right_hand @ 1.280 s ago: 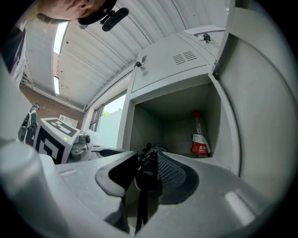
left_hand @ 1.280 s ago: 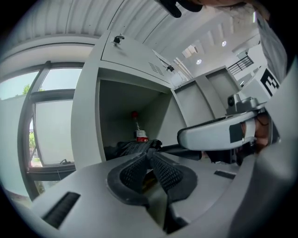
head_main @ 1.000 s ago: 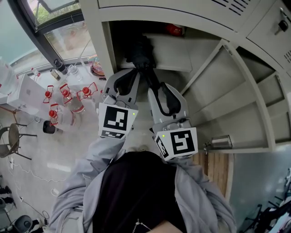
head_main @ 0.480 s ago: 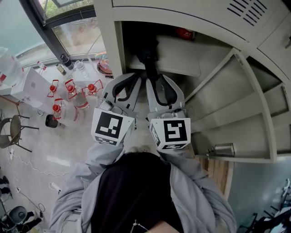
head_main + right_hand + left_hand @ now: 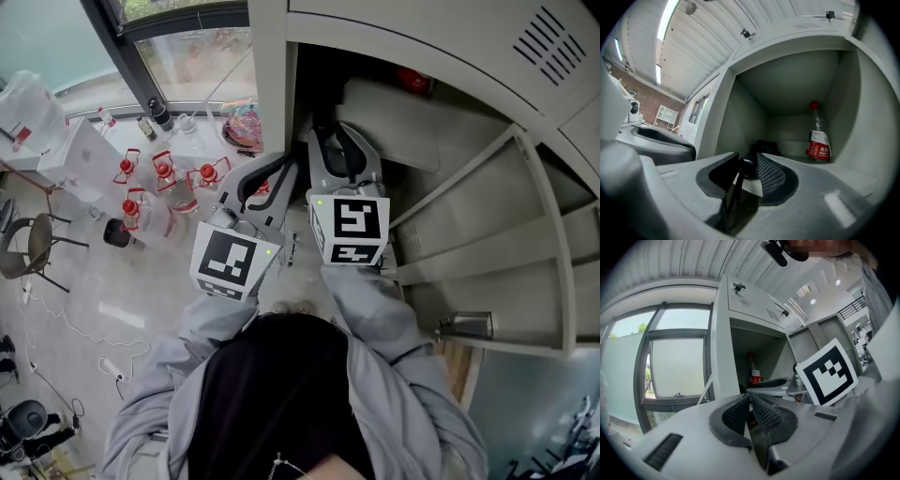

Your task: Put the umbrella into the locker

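The black folded umbrella (image 5: 765, 146) lies pointing into the open locker compartment (image 5: 787, 89), its bulk resting on the compartment floor. My right gripper (image 5: 747, 158) is shut on its black handle end, and a strap hangs down from the jaws. In the head view the right gripper (image 5: 330, 136) reaches into the locker mouth (image 5: 314, 66), and the umbrella is lost in the dark there. My left gripper (image 5: 284, 172) stays just outside, left of the right one. Its jaws (image 5: 750, 397) are shut with nothing in them.
A red-labelled bottle (image 5: 818, 140) stands at the back right of the compartment. The locker door (image 5: 487, 216) hangs open to the right. Several red-capped water jugs (image 5: 155, 183) sit on the floor at the left by the window, and a chair (image 5: 33, 253) stands further left.
Both grippers have moved forward to the locker. The right one has carried the umbrella into the compartment, so the umbrella no longer shows in the head view. The left one trails beside it.
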Demonstrator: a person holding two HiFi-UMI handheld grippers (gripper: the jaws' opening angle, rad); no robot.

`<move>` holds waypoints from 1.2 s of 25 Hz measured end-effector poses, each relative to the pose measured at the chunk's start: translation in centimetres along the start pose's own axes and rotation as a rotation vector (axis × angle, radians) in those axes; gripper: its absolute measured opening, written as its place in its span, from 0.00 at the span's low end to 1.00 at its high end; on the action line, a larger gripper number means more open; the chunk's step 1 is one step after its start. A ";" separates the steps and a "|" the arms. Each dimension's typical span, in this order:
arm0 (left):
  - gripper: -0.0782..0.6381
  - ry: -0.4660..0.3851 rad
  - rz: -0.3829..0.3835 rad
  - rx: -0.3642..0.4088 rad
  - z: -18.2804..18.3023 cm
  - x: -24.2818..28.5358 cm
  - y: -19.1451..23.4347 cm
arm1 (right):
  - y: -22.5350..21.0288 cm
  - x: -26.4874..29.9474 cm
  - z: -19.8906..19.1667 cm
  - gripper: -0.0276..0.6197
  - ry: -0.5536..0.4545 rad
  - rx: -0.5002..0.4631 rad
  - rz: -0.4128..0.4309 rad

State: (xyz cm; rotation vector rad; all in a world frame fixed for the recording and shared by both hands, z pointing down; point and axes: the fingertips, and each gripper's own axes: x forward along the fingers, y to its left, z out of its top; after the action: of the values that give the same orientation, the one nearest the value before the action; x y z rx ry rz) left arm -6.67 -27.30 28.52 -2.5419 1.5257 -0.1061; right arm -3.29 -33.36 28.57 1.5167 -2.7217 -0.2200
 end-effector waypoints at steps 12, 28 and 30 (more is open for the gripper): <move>0.14 -0.062 -0.028 -0.068 0.9 1.0 -1.2 | -2.0 -3.7 1.0 0.19 -0.025 -0.056 -0.048; 0.13 -0.068 -0.055 -0.109 -0.4 0.6 -4.5 | -7.1 -14.2 -2.0 0.05 -0.013 0.036 -0.288; 0.13 -0.046 -0.045 -0.110 -1.6 0.1 -4.4 | -6.5 -14.2 -3.1 0.05 -0.002 0.038 -0.280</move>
State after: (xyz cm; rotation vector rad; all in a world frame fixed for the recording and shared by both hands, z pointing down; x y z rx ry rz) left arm -3.00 -25.56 30.90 -2.6449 1.4971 0.0314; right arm 9.95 -24.99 31.51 1.9060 -2.5184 -0.1739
